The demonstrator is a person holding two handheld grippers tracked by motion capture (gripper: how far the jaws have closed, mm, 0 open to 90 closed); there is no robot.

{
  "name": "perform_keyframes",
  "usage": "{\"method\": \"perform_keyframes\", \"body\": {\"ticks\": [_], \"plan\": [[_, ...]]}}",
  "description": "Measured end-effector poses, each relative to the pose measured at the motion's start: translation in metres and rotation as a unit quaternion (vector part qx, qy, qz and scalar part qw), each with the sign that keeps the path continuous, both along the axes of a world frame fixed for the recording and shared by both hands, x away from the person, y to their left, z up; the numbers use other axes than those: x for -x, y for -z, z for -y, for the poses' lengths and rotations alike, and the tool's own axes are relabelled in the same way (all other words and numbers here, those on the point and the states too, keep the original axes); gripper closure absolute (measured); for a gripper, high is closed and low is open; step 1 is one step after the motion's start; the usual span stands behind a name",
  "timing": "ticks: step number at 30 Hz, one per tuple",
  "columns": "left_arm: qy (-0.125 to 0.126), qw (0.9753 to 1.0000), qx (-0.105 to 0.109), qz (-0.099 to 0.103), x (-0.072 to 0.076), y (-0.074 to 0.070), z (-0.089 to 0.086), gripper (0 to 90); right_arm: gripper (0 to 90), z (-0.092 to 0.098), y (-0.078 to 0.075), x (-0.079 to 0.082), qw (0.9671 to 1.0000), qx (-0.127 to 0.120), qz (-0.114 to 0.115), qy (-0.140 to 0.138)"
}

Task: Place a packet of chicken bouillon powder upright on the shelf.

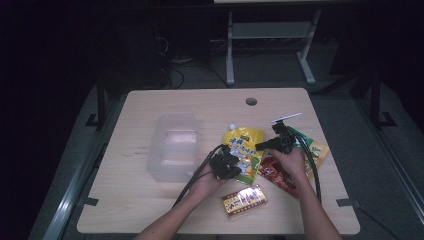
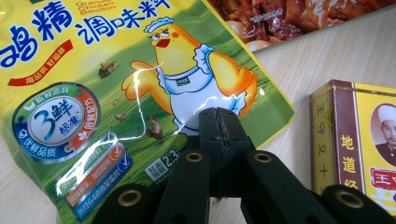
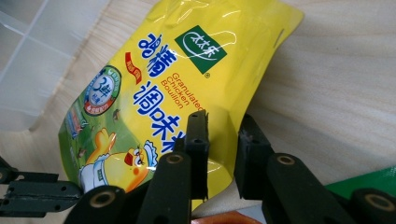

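So I've got the yellow bouillon pouch point(image 1: 243, 152) lying flat mid-counter point(image 1: 150, 210), just right of the clear plastic bin point(image 1: 172, 145). My left hand-held gripper point(image 2: 218, 122) has its jaws pressed together over the pouch's lower end; whether any film is pinched I honestly can't tell. The right hand-held gripper point(image 3: 223, 133) sits part-open, straddling the pouch's side edge. I'd say the trick is to bite well onto the seam, not the slick glossy face, and lift evenly so the soft pouch doesn't sag. The film is shiny and crinkly, the counter pale wood grain. There's a stiff little spice box point(image 2: 357, 140) nearby too.
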State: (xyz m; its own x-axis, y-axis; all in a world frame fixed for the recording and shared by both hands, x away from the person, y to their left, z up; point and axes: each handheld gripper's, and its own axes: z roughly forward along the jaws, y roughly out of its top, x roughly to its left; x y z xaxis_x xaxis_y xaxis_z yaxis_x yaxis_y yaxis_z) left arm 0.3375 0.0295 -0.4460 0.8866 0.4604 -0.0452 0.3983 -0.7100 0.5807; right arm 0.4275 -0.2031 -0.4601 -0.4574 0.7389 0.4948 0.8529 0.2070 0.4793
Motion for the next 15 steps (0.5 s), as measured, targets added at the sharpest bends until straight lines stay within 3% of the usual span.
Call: {"method": "perform_keyframes", "body": {"ticks": [4, 8, 15], "plan": [[0.001, 1.0000, 0.001, 0.001, -0.0002, 0.0005, -0.0002, 89.6, 79.3, -0.0019, 0.0003, -0.0002, 1.0000, 0.004, 0.002, -0.002], [0.000, 1.0000, 0.002, 0.001, 0.0003, 0.0004, 0.0000, 89.5, 88.3, -0.0010, 0.0011, -0.0009, 1.0000, 0.004, 0.007, 0.000], [0.000, 1.0000, 0.007, -0.005, 0.0005, -0.0002, -0.0007, 87.2, 89.9, -0.0033, -0.0079, 0.0025, 0.9996, 0.017, 0.023, -0.003]]}}
